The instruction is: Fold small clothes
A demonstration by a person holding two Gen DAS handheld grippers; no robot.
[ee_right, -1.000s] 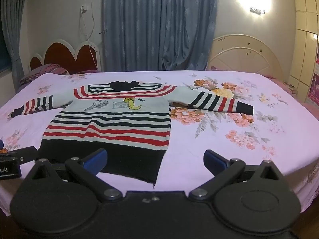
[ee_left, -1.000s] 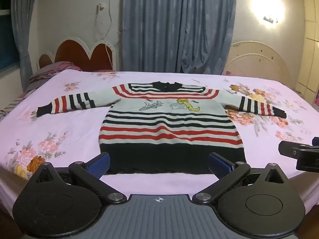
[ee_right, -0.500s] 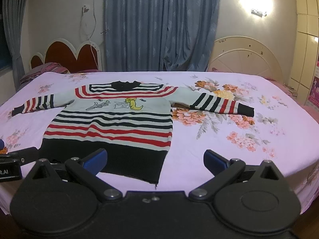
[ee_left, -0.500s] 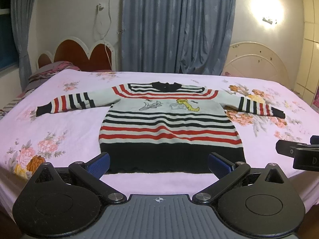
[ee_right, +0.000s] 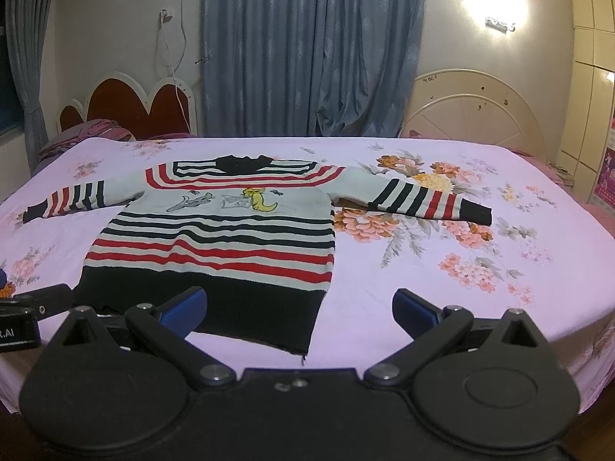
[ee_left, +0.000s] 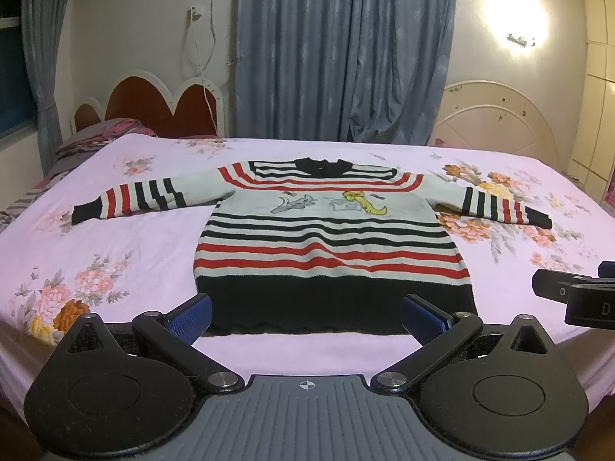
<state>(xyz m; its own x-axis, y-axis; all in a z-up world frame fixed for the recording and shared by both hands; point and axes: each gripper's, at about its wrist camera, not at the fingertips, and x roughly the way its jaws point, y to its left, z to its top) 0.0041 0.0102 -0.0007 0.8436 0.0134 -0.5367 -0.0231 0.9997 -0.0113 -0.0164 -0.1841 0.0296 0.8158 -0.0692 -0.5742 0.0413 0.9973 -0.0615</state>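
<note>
1. A striped sweater (ee_left: pixel 330 246) lies flat, sleeves outspread, on the floral bed (ee_left: pixel 127 253).
2. Left tongs (ee_left: pixel 305 317) hang released before its black hem.
3. Right tongs (ee_right: pixel 300 309), also released, face its lower right corner.

Each black tool (ee_left: pixel 305 317) (ee_right: pixel 299 307) has blue pads (ee_left: pixel 190 315) and silver screws.

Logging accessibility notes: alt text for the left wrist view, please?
A striped red, black and white knitted sweater lies flat, sleeves spread, on a pink floral bedsheet. The left tool sits open at its hem, holding nothing.
</note>
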